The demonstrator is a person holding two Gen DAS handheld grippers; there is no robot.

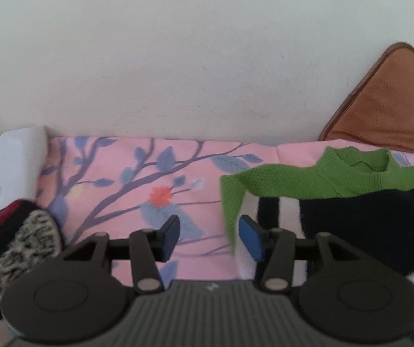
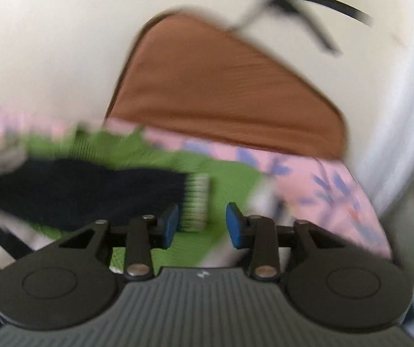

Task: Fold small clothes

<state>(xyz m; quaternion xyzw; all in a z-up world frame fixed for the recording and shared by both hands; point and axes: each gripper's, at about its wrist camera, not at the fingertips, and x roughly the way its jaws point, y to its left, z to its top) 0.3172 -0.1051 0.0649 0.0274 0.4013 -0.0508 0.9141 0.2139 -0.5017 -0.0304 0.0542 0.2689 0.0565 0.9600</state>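
A small green knit sweater point(image 1: 334, 177) lies on a pink floral cloth point(image 1: 137, 179). A black garment point(image 1: 363, 225) with a pale ribbed cuff point(image 2: 198, 202) lies across it, and a black-and-white striped piece point(image 1: 276, 211) shows under both. My left gripper point(image 1: 209, 238) is open and empty, its right pad beside the hanging green sleeve point(image 1: 231, 208). My right gripper point(image 2: 202, 225) is open and empty above the green sweater point(image 2: 230, 176), just in front of the cuff of the black garment point(image 2: 85, 190). The right wrist view is blurred.
A brown cushion point(image 1: 386, 107) leans on the white wall behind the cloth; it also shows in the right wrist view point(image 2: 221, 86). At the left lie a white cloth point(image 1: 7, 162), a dark red and black garment point(image 1: 1, 228) and a speckled knit piece point(image 1: 24, 248).
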